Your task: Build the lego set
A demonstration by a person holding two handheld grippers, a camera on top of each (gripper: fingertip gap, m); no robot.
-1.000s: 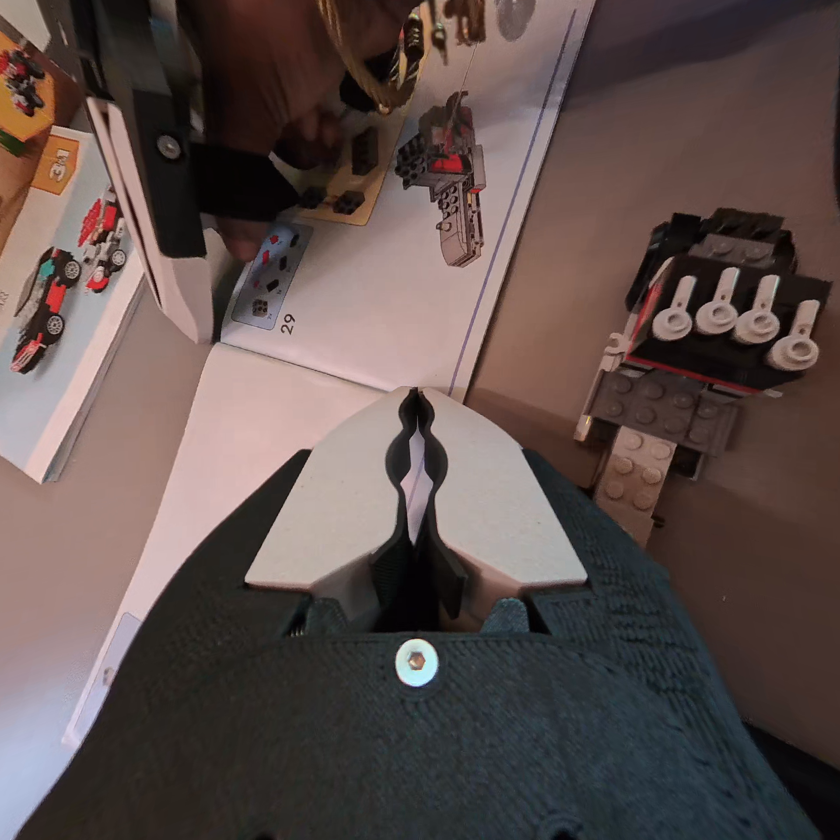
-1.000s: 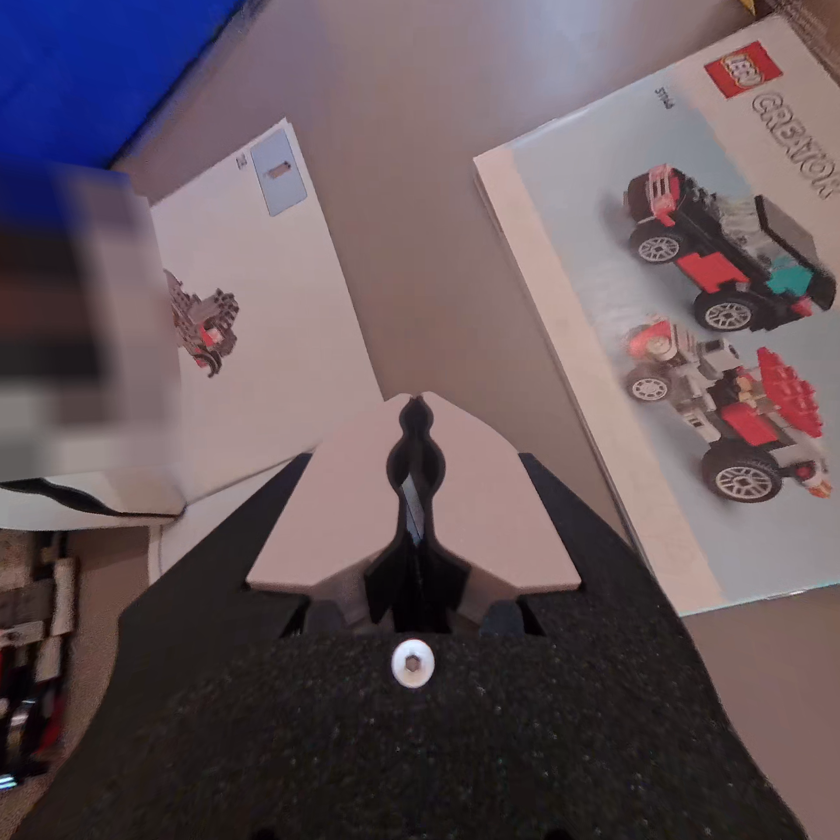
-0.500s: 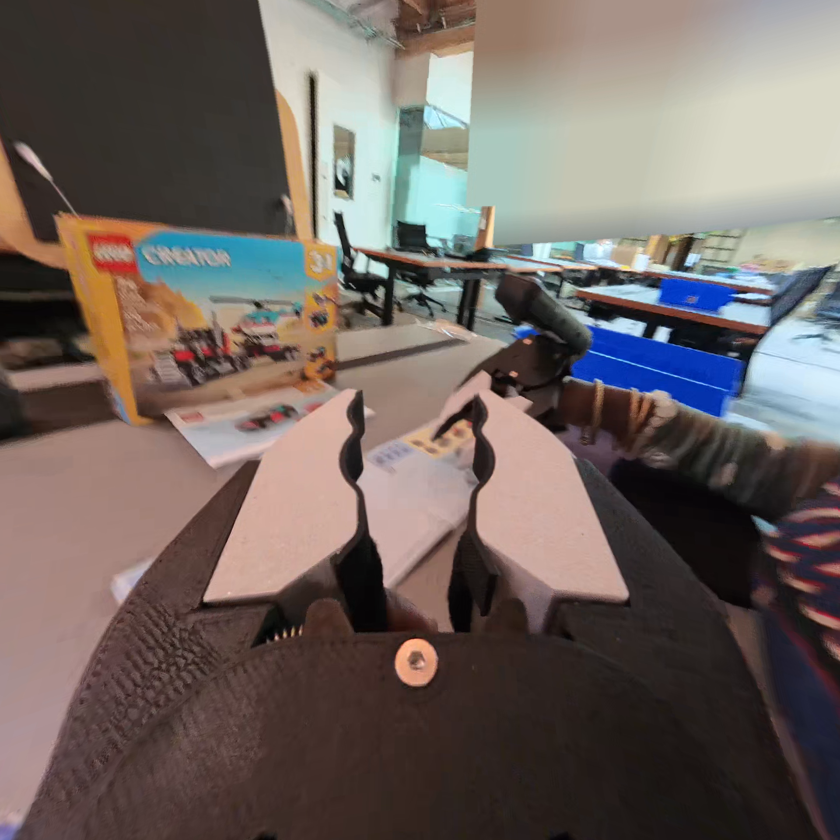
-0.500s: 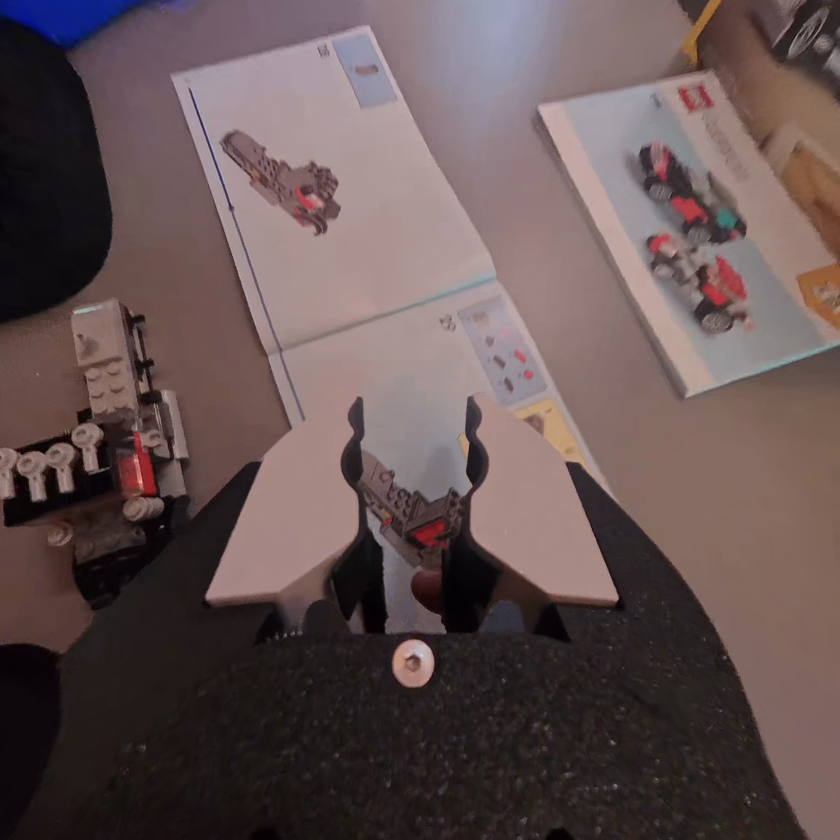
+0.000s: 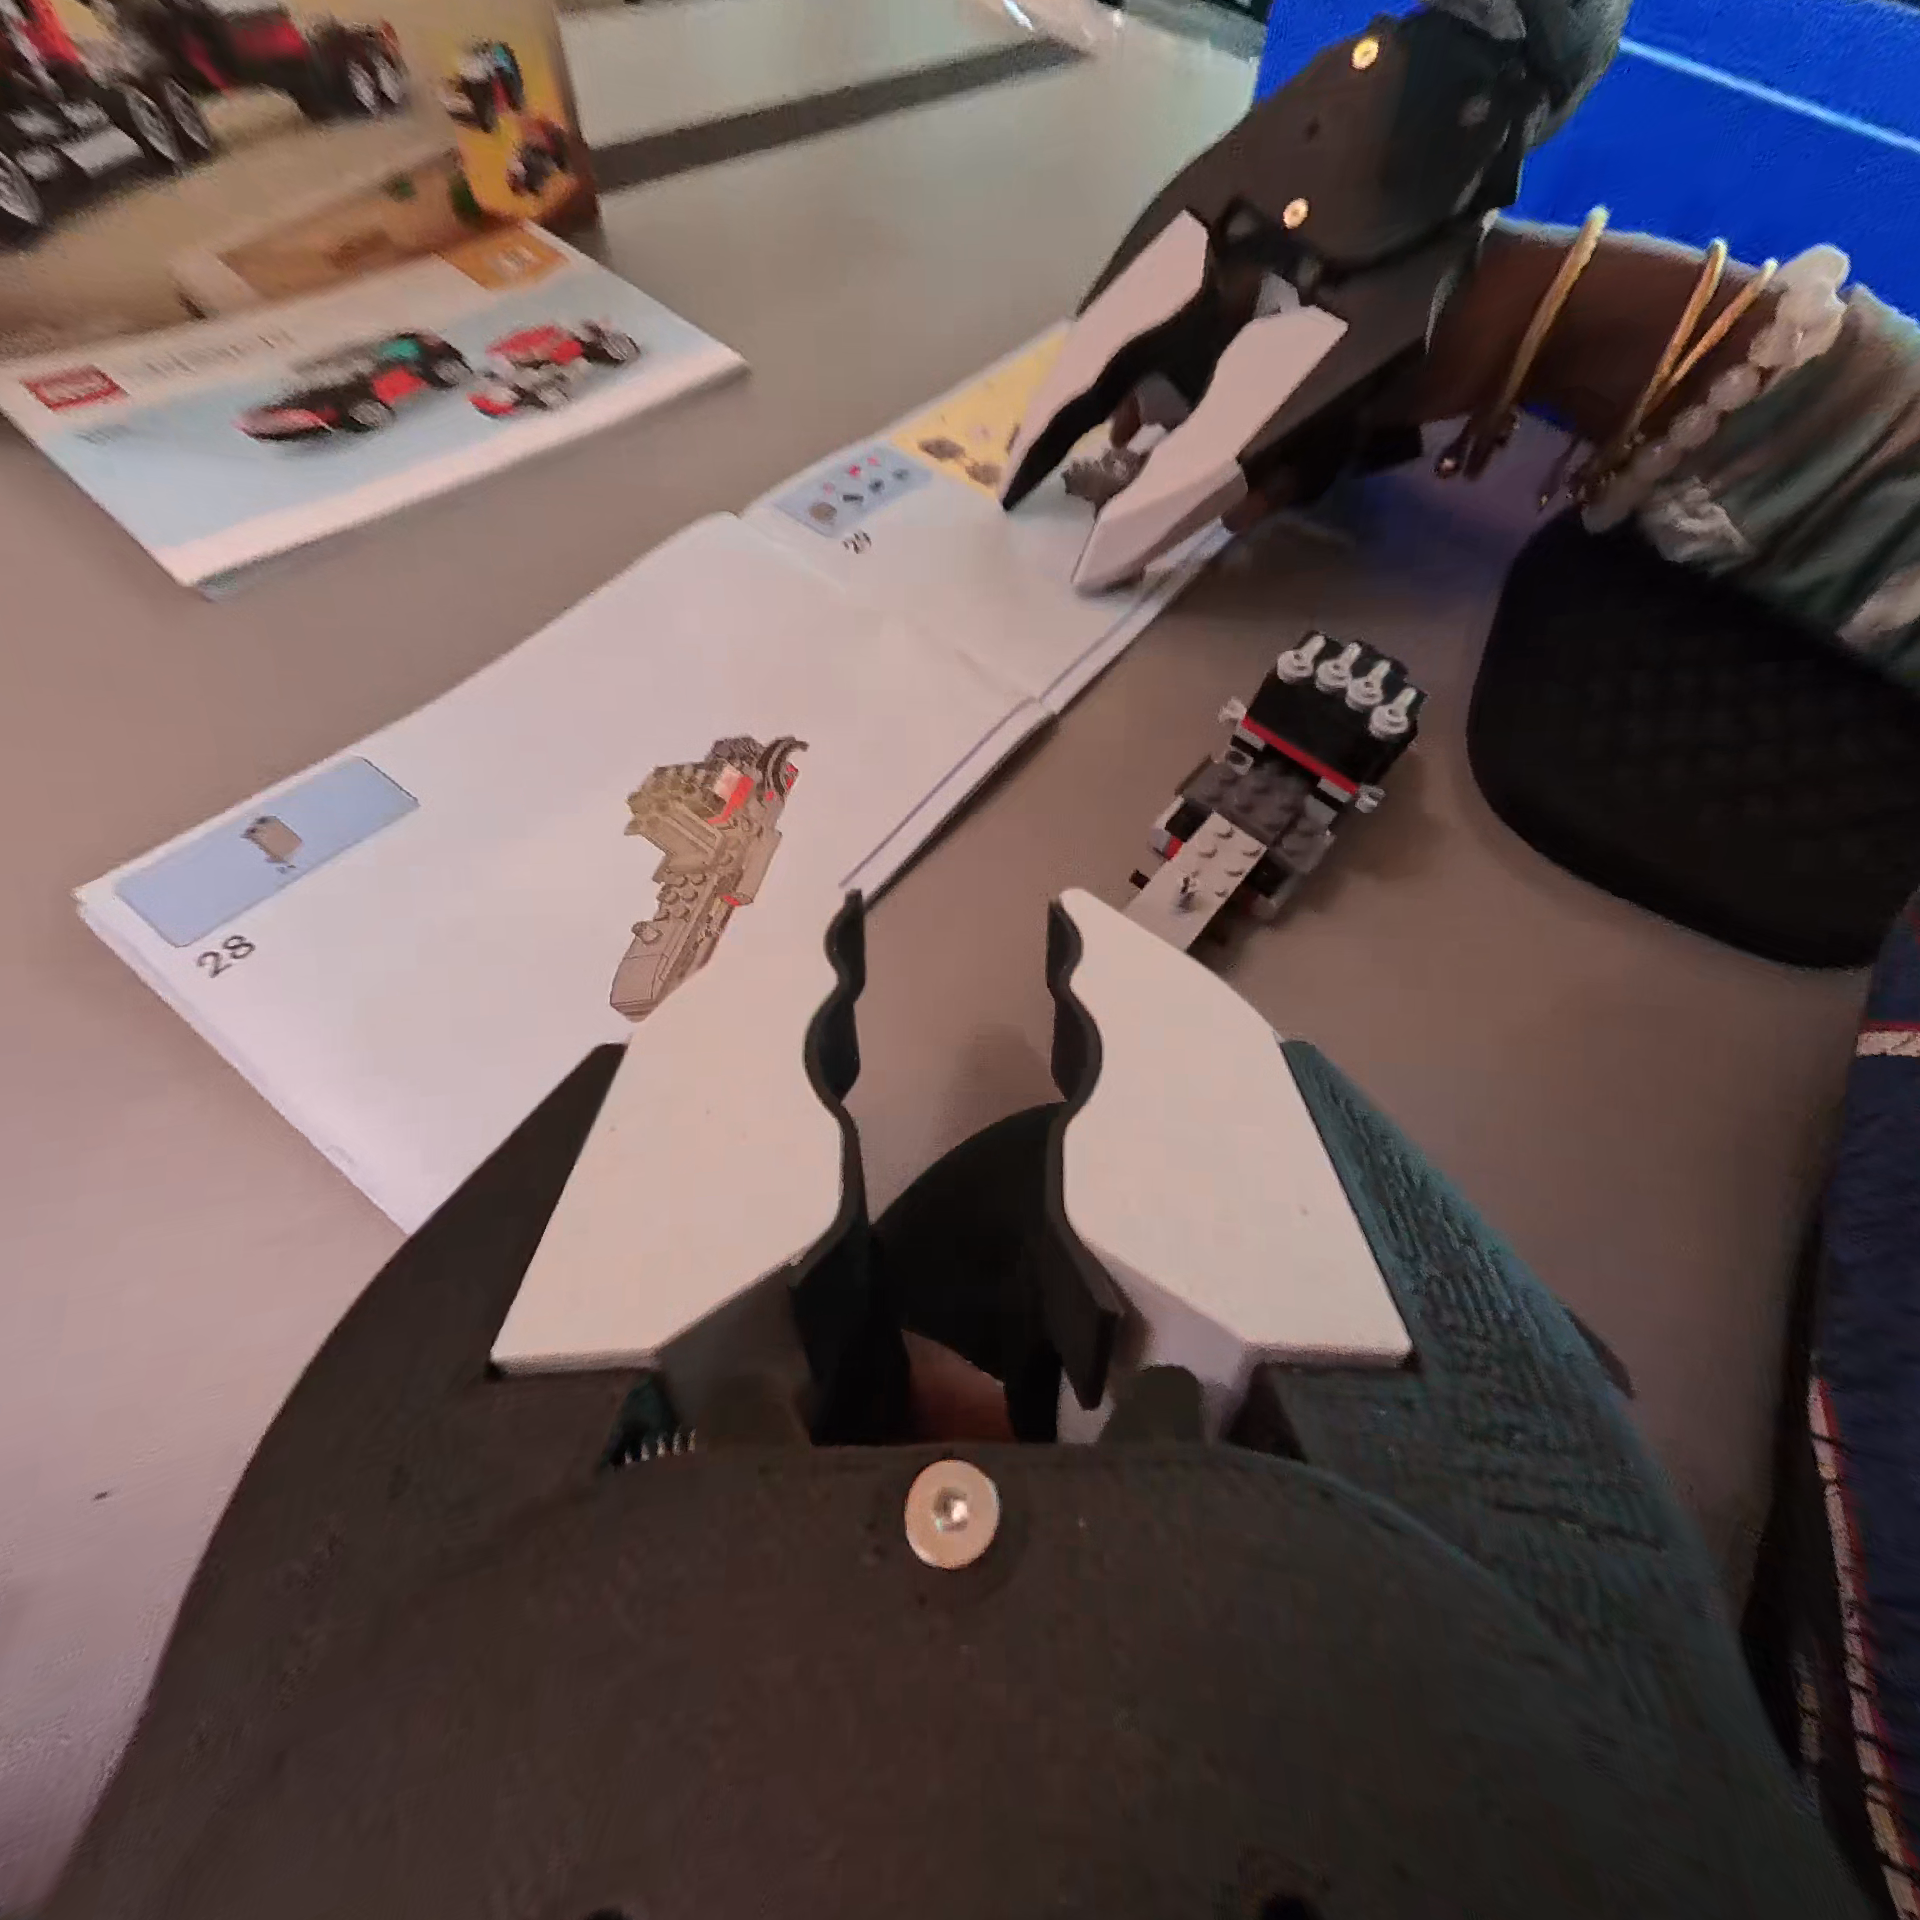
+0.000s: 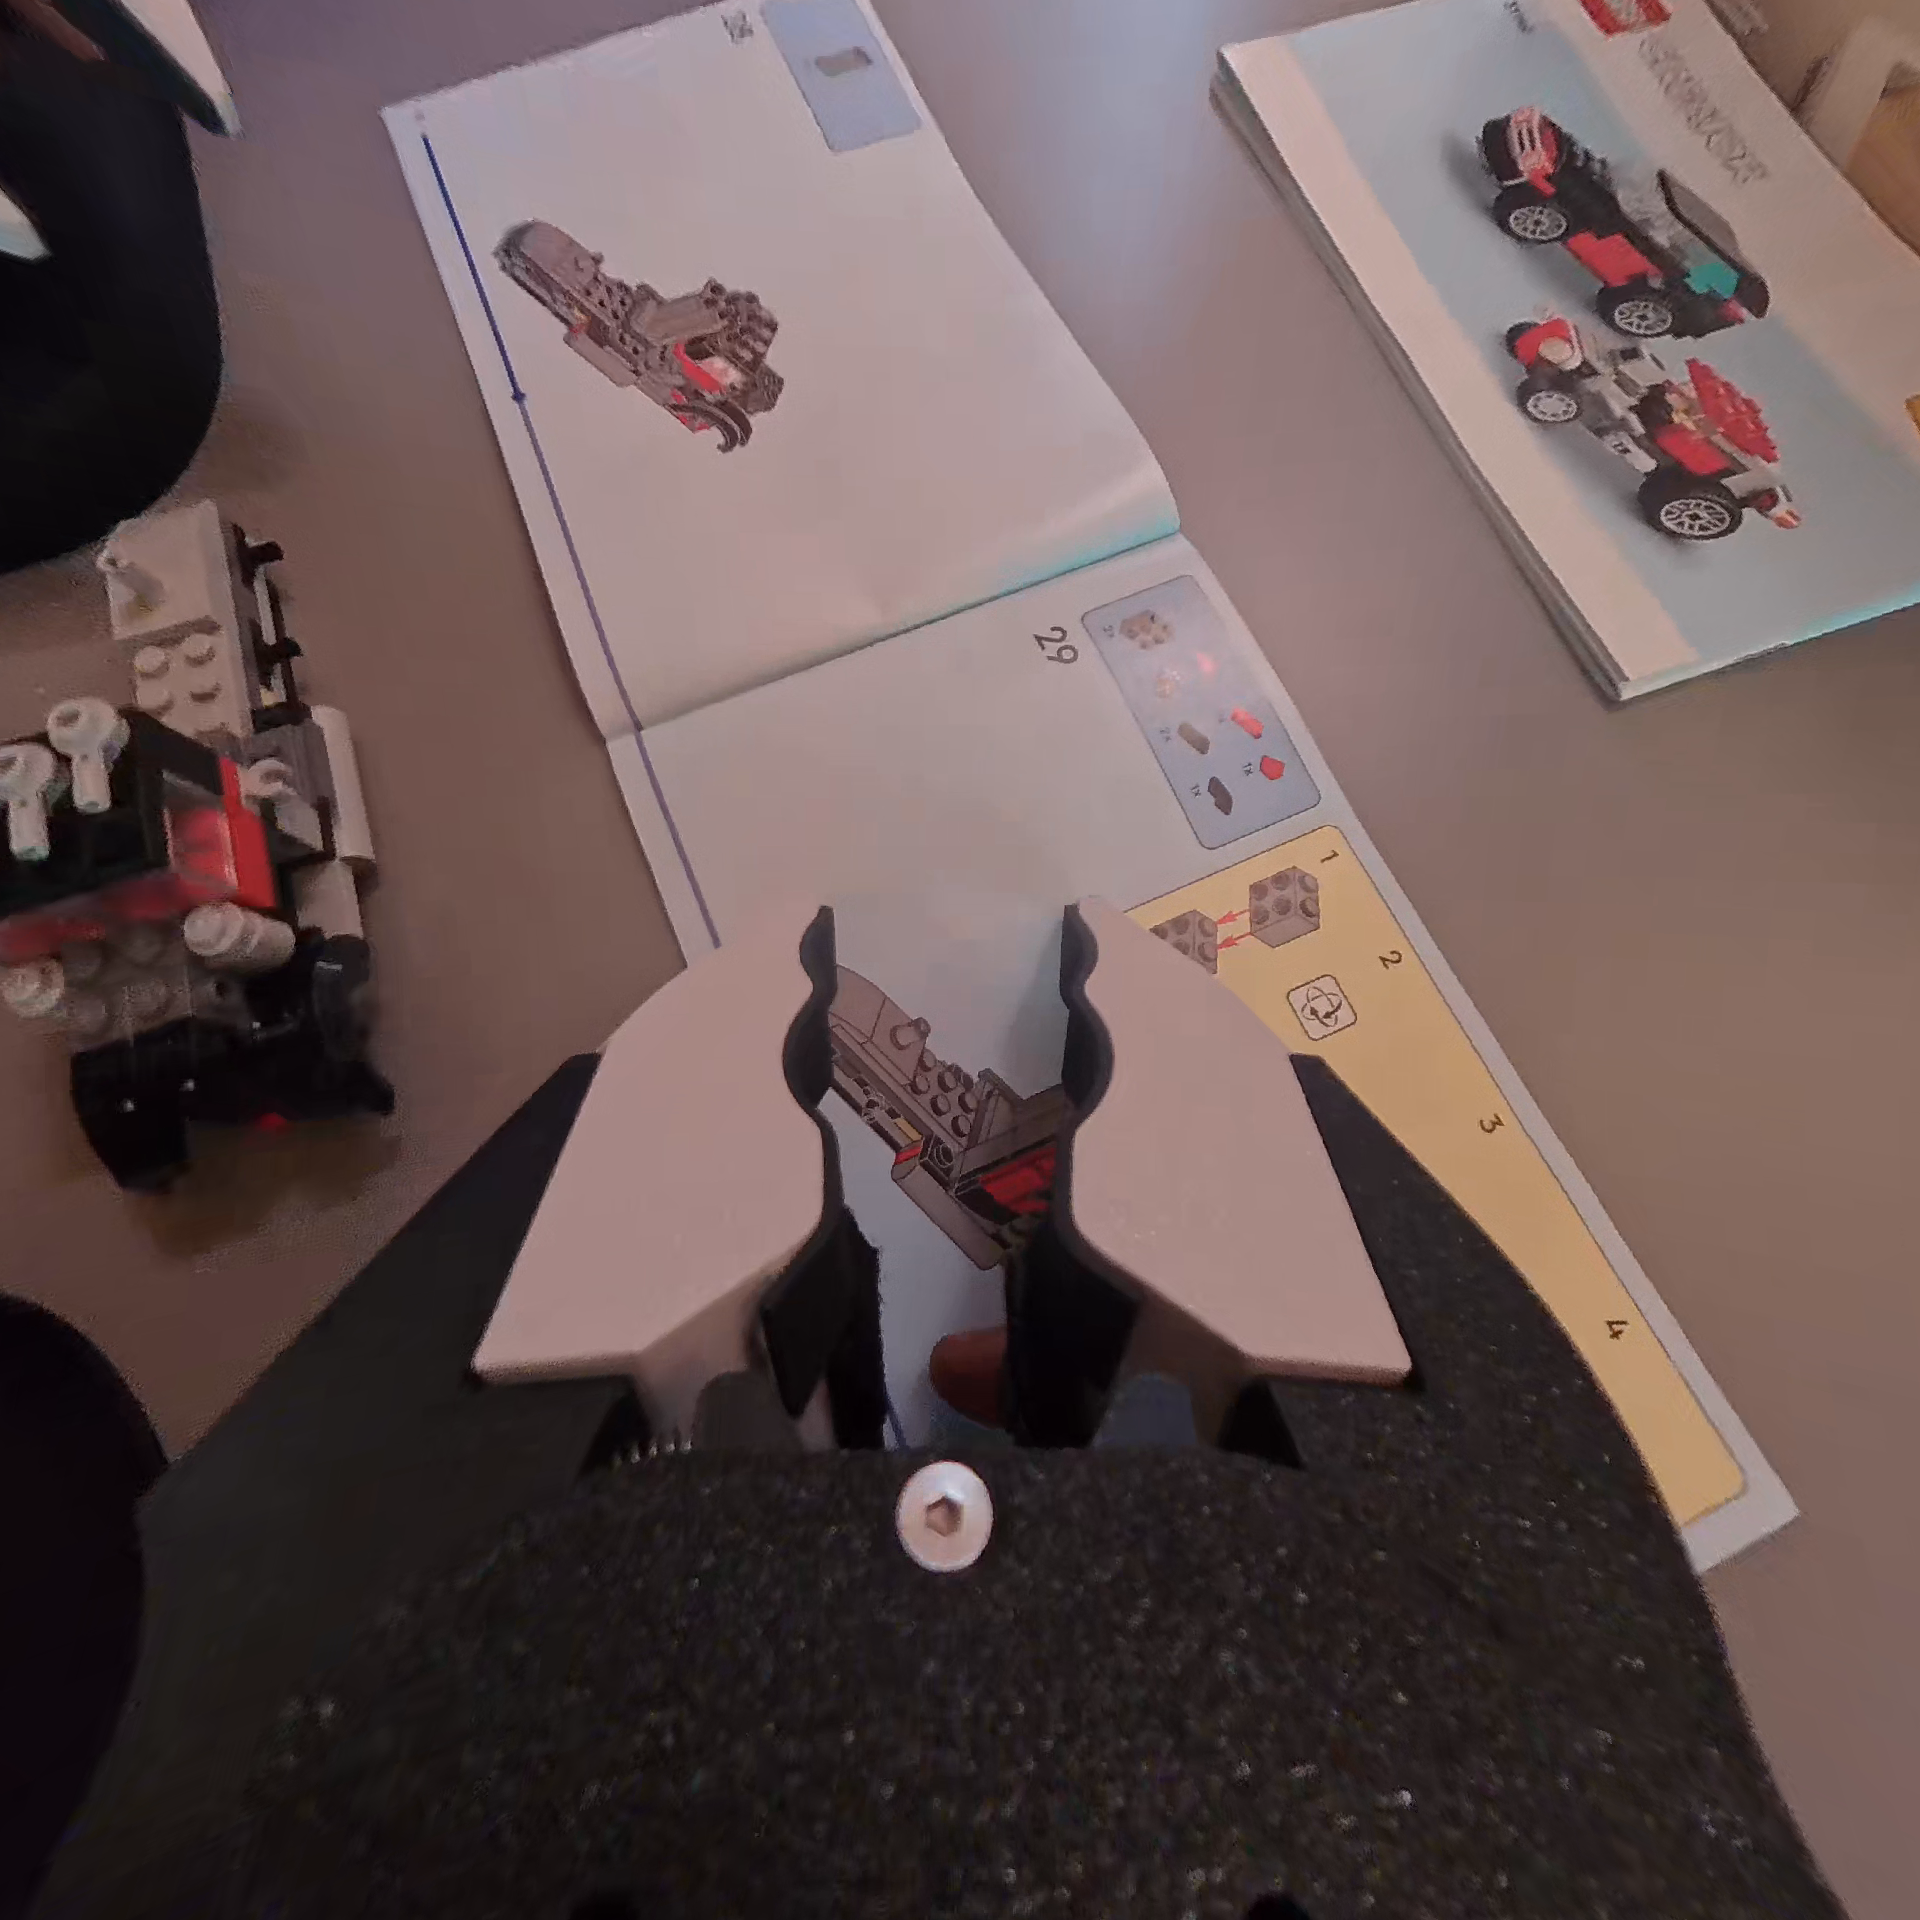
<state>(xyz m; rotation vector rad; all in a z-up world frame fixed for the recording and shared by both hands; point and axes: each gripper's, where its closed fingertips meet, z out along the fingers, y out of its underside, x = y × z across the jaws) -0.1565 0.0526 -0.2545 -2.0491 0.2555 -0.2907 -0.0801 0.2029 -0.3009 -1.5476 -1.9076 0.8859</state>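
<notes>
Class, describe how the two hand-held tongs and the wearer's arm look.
Both tongs, left and right, have pale grey wedge fingers with wavy black inner edges, a textured black body and a silver hex screw. The arm wears gold bangles, pale beads and a greenish sleeve.

Bare surface [image 5: 1455,1091] ahead of the open left jaws up to the model [image 5: 1283,800], hemmed by the open booklet [image 5: 582,790] left, a dark pad [image 5: 1704,748] right, right gripper [image 5: 1117,499] beyond.
</notes>
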